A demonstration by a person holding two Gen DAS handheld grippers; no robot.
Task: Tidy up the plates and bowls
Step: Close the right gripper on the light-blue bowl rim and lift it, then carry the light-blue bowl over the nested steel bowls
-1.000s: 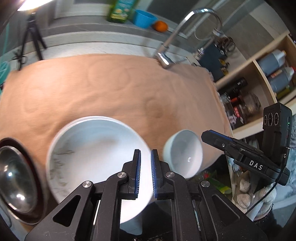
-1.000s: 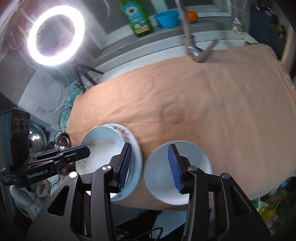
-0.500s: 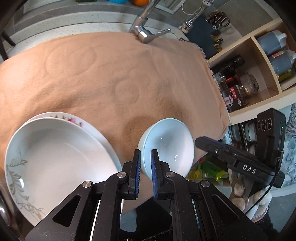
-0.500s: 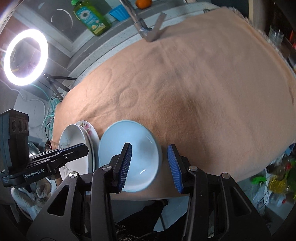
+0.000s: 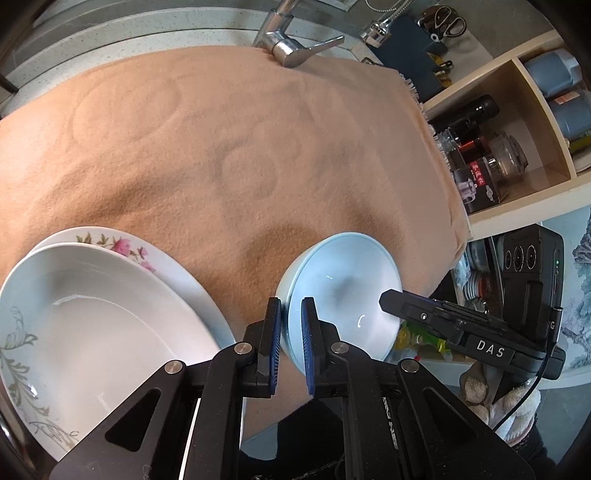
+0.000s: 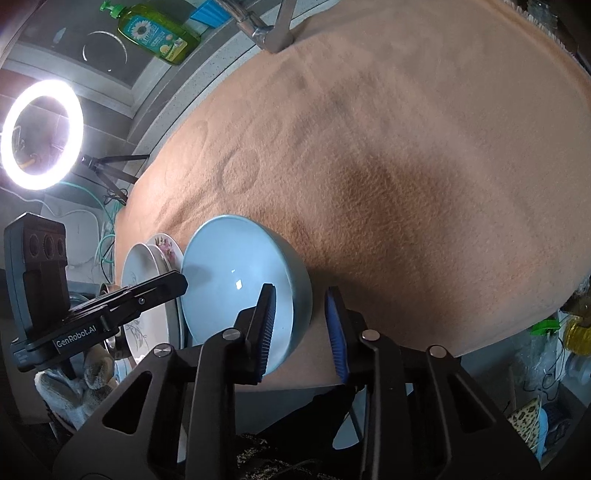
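The right claw (image 6: 300,328) stood spread around the near rim of the blue bowl (image 6: 236,284), one finger inside, one outside (no squeeze visible). The bowl sat at the near edge of the cloth-covered surface (image 6: 424,155), beside two stacked plates (image 5: 92,314). The left claw (image 5: 291,343) was nearly pressed together, holding nothing.

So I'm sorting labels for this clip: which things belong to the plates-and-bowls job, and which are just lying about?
Part of the job:
blue bowl
white plate
flowered plate beneath it
left gripper
right gripper, open around the bowl's rim

Just lying about:
tap
soap bottle
ring light
shelf jars
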